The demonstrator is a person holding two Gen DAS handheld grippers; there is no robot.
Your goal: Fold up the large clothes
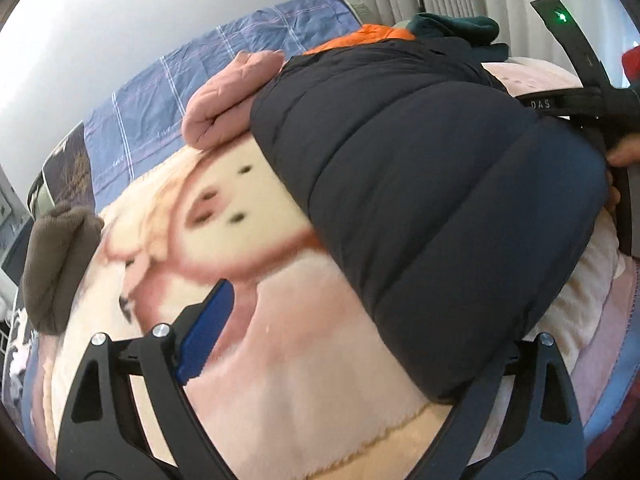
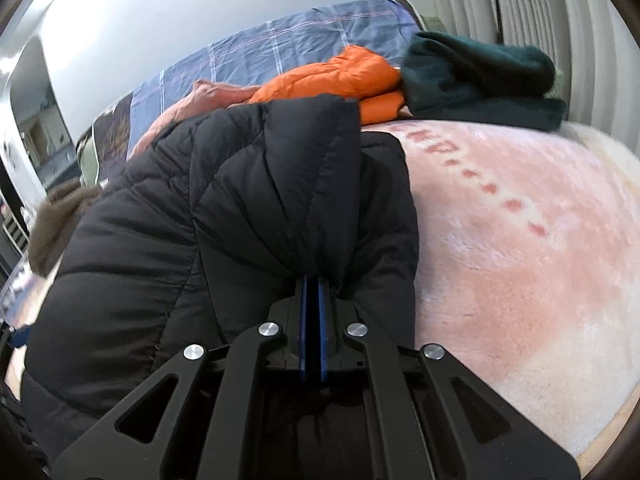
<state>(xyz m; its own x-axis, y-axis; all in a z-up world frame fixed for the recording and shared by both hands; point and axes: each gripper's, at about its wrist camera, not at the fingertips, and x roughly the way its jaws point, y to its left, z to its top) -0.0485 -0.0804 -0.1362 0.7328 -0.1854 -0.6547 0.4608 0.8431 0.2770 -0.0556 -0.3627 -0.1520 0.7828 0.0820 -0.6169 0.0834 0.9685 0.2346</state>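
Dark quilted puffer jacket [image 2: 224, 208] on the fleece blanket [image 2: 520, 240], right claw [image 2: 312, 284] pinching a fold of it.

We note smooth, puffy, stitched nylon bunched between the right claw's pressed blue pads. We see the left claw [image 1: 340, 336] spread wide, nothing pinched, the jacket's bulk lying over its right finger. The jacket's long axis runs diagonally away from that claw. Beyond it lie orange [image 2: 344, 76] and green [image 2: 480, 80] folded garments.
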